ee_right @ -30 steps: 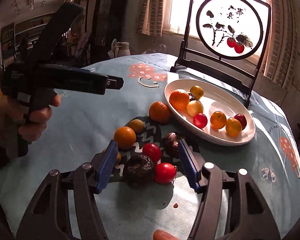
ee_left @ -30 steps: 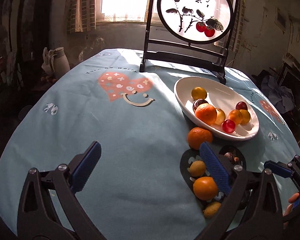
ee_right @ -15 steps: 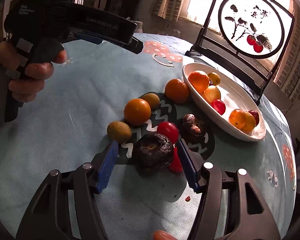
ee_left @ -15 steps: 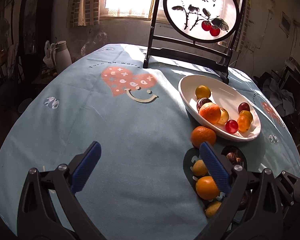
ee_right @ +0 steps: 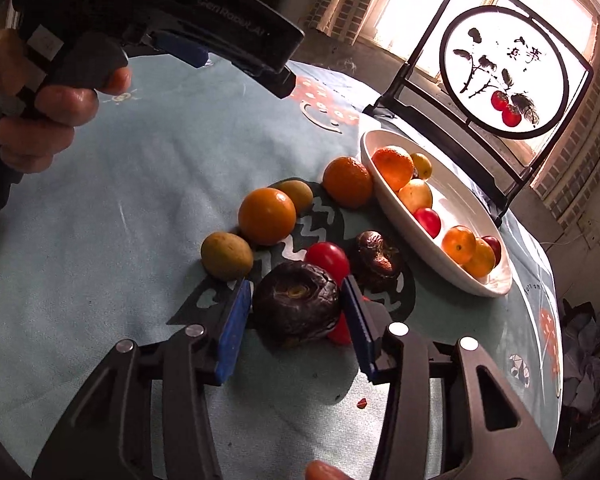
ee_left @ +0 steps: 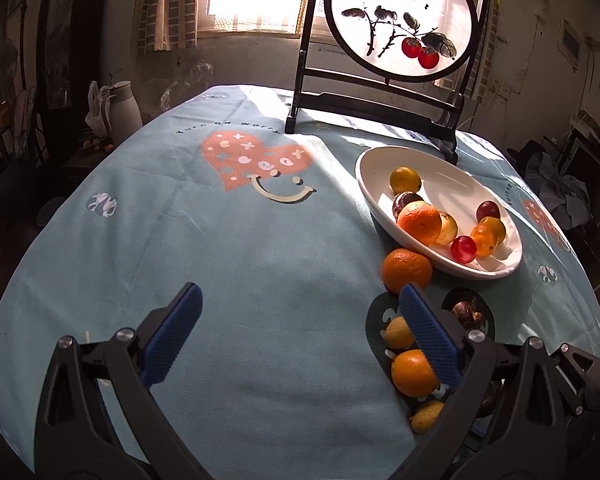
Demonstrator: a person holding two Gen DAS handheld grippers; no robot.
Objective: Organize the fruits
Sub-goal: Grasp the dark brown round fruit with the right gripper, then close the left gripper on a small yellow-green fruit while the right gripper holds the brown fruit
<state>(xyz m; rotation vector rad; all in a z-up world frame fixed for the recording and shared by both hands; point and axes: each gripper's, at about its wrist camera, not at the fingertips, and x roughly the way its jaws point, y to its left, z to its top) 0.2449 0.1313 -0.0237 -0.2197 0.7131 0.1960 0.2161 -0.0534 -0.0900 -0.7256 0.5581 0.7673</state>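
A white oval bowl (ee_left: 380, 200) (ee_right: 476, 216) holds several small fruits. Loose fruit lies beside it on the blue tablecloth: oranges (ee_right: 267, 216) (ee_right: 347, 182), a yellow-green fruit (ee_right: 227, 256), red tomatoes (ee_right: 327, 258) and a dark wrinkled fruit (ee_right: 376, 256). My right gripper (ee_right: 296, 312) is open, its blue pads on either side of a large dark wrinkled fruit (ee_right: 296, 304), close to it. My left gripper (ee_left: 300, 336) is open and empty above bare cloth, left of the loose fruit (ee_left: 414, 366).
A black-framed round screen (ee_left: 400, 20) (ee_right: 504, 52) stands behind the bowl. A white jug (ee_left: 118, 108) stands beyond the table's left edge. The left gripper's body and the hand holding it (ee_right: 52, 112) hang over the cloth in the right wrist view.
My right gripper has moved forward and down so its pads now flank the large dark fruit. The left gripper has drifted slightly and stays open.
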